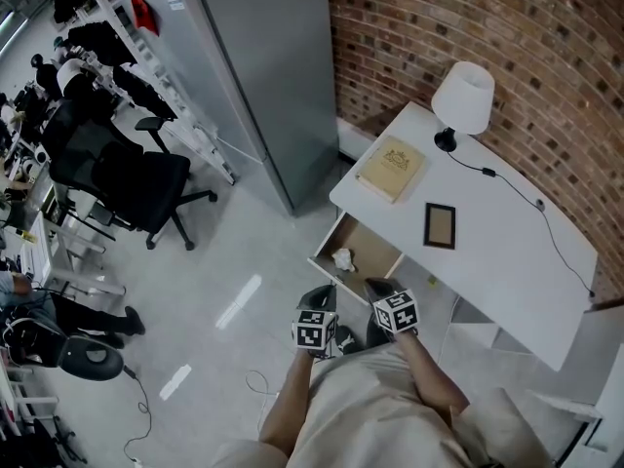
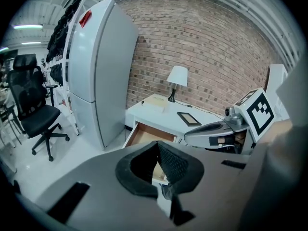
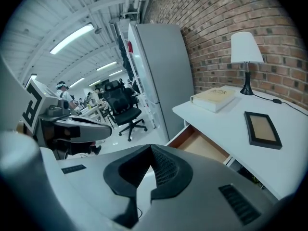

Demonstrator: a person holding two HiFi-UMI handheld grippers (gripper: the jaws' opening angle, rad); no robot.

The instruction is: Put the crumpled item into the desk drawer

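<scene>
A crumpled white item (image 1: 343, 258) lies inside the open wooden drawer (image 1: 328, 262) of the white desk (image 1: 487, 252). Both grippers hover close to my body, short of the drawer's front. My left gripper (image 1: 318, 302) has its fingertips together with nothing between them; in the left gripper view its jaws (image 2: 158, 146) point toward the drawer (image 2: 144, 134). My right gripper (image 1: 380, 289) is also shut and empty. In the right gripper view its jaws (image 3: 151, 149) face the floor to the left of the drawer (image 3: 204, 147).
On the desk stand a white lamp (image 1: 462, 98), a cream book (image 1: 391, 168) and a dark picture frame (image 1: 440, 225). A tall grey cabinet (image 1: 263, 66) stands left of the desk and a black office chair (image 1: 127, 178) further left. A brick wall backs the desk.
</scene>
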